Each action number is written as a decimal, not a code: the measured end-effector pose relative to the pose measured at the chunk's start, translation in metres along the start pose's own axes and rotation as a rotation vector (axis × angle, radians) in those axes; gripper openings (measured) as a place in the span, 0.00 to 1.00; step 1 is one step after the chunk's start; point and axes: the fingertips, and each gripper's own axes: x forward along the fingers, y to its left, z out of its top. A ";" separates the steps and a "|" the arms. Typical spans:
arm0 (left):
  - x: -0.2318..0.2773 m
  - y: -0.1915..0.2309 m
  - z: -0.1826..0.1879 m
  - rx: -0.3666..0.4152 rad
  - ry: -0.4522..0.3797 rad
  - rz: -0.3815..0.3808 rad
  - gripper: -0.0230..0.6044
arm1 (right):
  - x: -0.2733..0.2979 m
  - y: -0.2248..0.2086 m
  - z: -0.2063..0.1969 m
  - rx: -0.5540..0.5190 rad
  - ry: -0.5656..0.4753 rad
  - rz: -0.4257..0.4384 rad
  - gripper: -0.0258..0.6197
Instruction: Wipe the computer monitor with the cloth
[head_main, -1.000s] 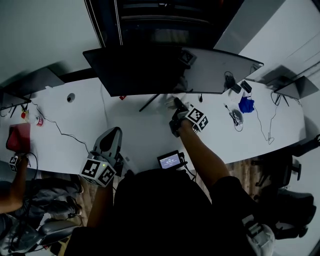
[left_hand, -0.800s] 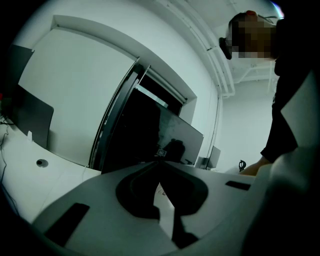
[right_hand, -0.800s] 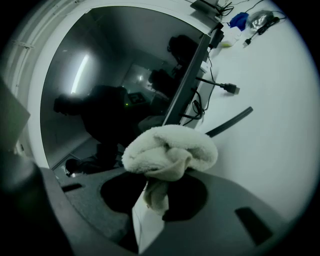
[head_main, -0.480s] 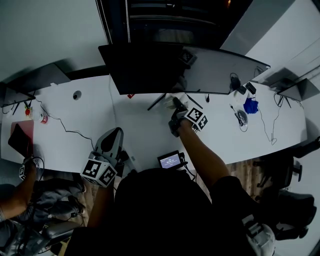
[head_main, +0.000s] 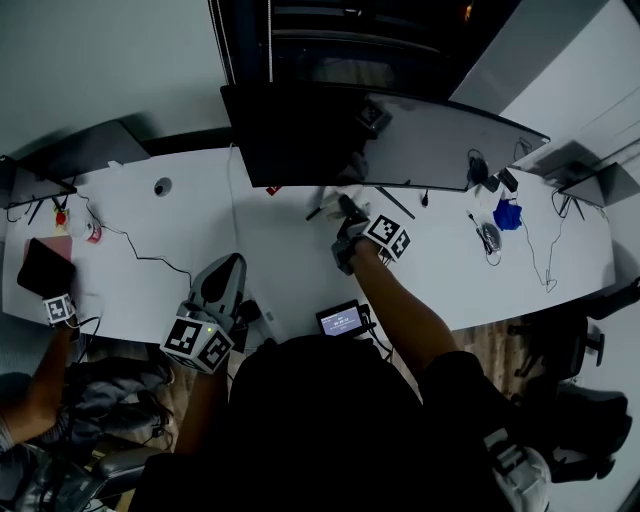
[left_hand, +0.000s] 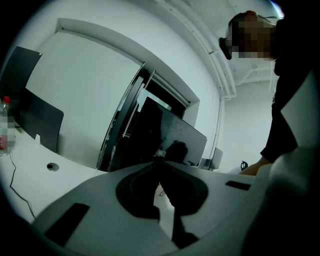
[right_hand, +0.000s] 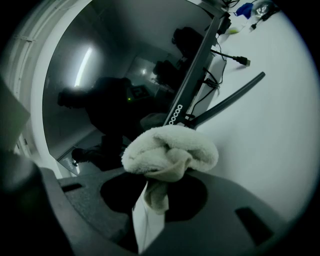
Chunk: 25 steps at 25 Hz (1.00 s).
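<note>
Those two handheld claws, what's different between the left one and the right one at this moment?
The right gripper is shut on a white cloth; the left gripper is shut with nothing in it. The right gripper is up at the monitor's lower edge; the left gripper is back at the desk's near edge. Both point toward the monitor.

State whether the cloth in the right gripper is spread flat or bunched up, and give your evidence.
Bunched up: the cloth forms a rounded, folded wad pinched in the right gripper.
</note>
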 end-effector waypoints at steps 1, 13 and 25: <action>-0.001 0.002 0.001 0.000 -0.002 0.001 0.03 | 0.002 0.002 -0.003 -0.004 0.006 0.002 0.21; -0.024 0.021 0.003 -0.009 -0.024 0.035 0.03 | 0.024 0.029 -0.042 -0.048 0.078 0.038 0.21; -0.038 0.041 0.009 -0.016 -0.053 0.063 0.03 | 0.049 0.061 -0.086 -0.084 0.157 0.087 0.21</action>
